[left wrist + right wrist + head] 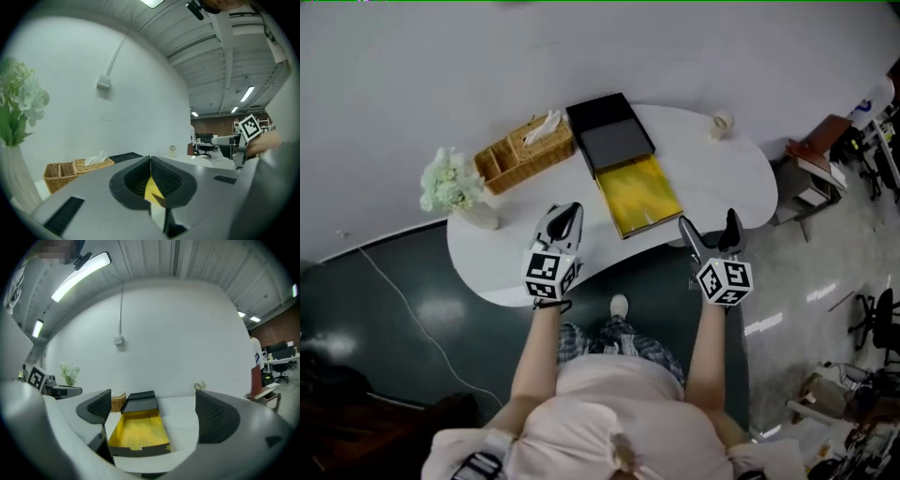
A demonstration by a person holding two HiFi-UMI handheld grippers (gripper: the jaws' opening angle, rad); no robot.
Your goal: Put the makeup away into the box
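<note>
An open black box (639, 195) with a yellow inside lies on the white table (712, 169), its black lid (609, 131) hinged back behind it. No makeup item shows in any view. My left gripper (565, 220) hovers over the table's front edge, just left of the box, with its jaws shut tip to tip (150, 159); only a yellow sliver of the box shows behind them. My right gripper (711, 230) hangs at the front edge right of the box, open and empty. In the right gripper view the box (138, 432) lies ahead between the spread jaws (153, 401).
A wicker basket (525, 152) with a tissue sits left of the lid, and a vase of pale flowers (450, 183) stands at the table's left end. A small tape roll (722, 122) rests at the back right. Office chairs and shelves (825, 159) crowd the right.
</note>
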